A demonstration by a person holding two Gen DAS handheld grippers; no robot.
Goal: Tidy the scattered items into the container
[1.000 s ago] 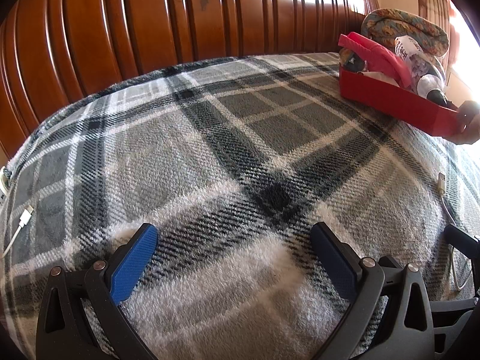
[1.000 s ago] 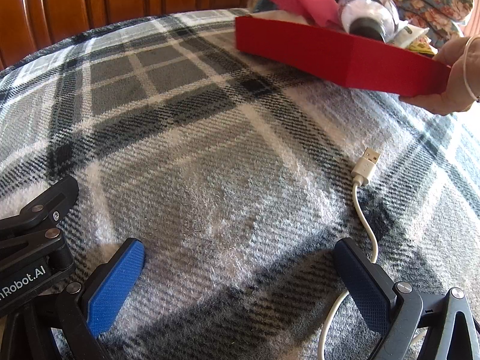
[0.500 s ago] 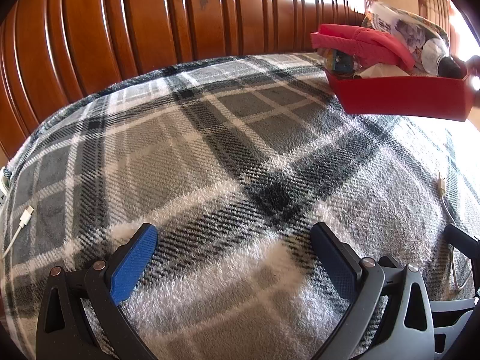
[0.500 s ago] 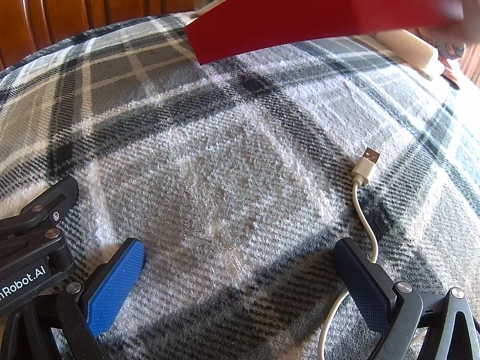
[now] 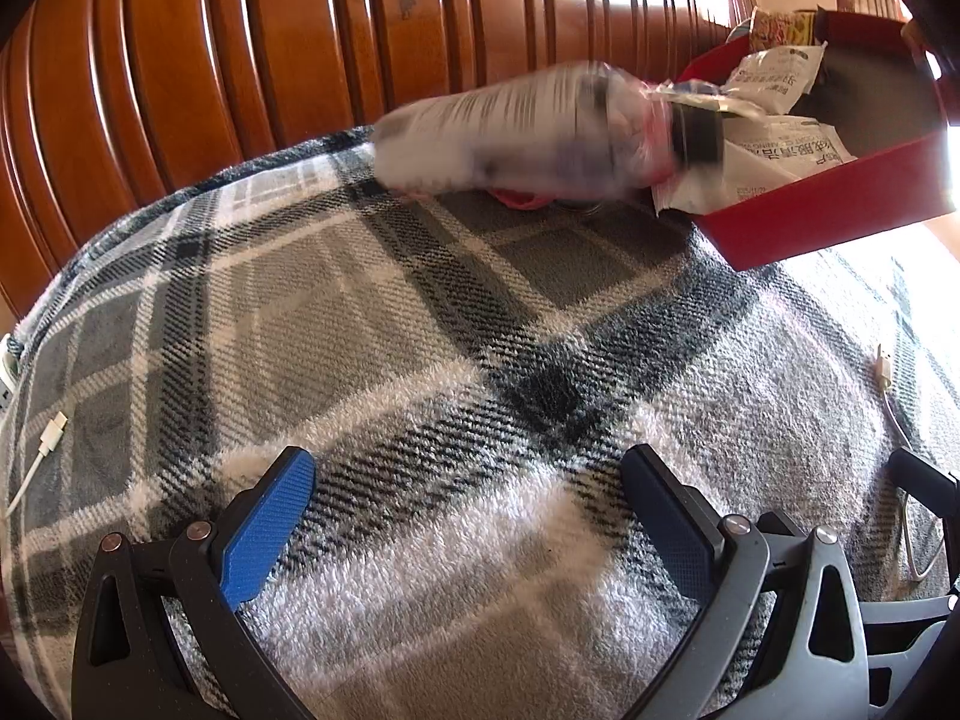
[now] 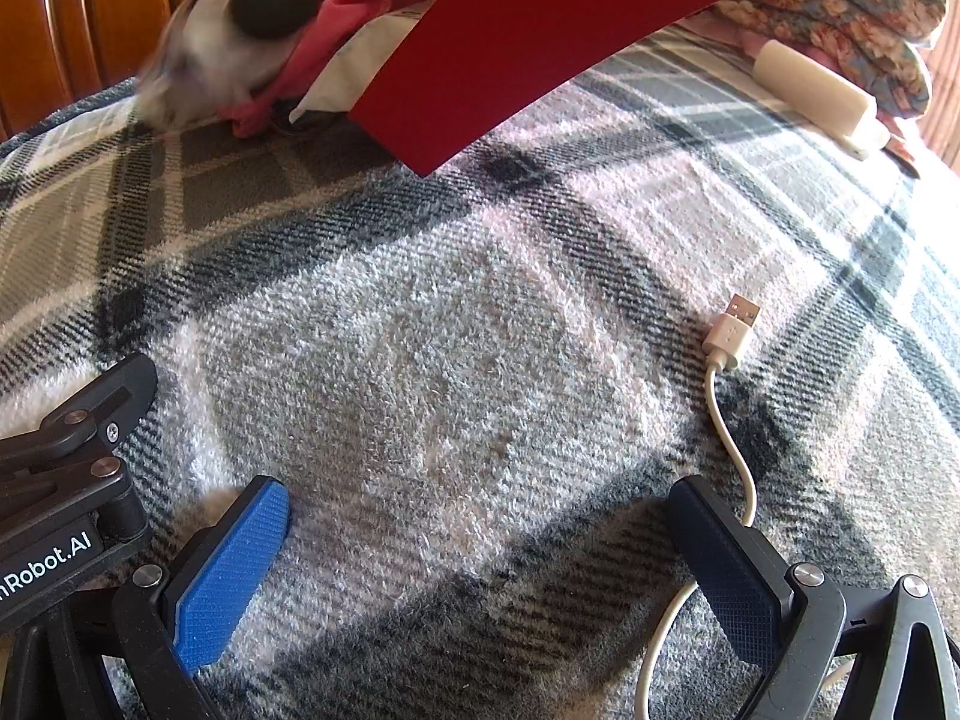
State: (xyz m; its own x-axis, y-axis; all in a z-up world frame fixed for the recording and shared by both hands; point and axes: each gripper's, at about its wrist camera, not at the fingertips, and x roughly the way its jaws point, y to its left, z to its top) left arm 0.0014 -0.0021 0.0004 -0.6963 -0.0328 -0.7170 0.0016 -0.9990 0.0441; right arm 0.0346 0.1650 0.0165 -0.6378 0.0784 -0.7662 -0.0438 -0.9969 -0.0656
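Observation:
A red box (image 5: 828, 222) (image 6: 528, 42) is lifted and tipped steeply above the far side of the plaid blanket (image 5: 420, 360). A blurred clear bottle with a black cap (image 5: 528, 126) (image 6: 240, 36) tumbles out of it. A pink cloth (image 6: 312, 60) and white paper packets (image 5: 774, 150) spill from the box mouth. My left gripper (image 5: 468, 504) rests open low over the blanket, holding nothing. My right gripper (image 6: 480, 534) is open too, with a white USB cable (image 6: 729, 336) running past its right finger.
A ribbed wooden headboard (image 5: 300, 60) stands behind the blanket. A floral pillow (image 6: 840, 6) and a white oblong device (image 6: 810, 90) lie at the far right. Another white cable end (image 5: 51, 432) lies at the blanket's left edge.
The red box was lifted off the blanket and tipped over, and its contents now spill out toward the headboard. Both grippers stayed still and open.

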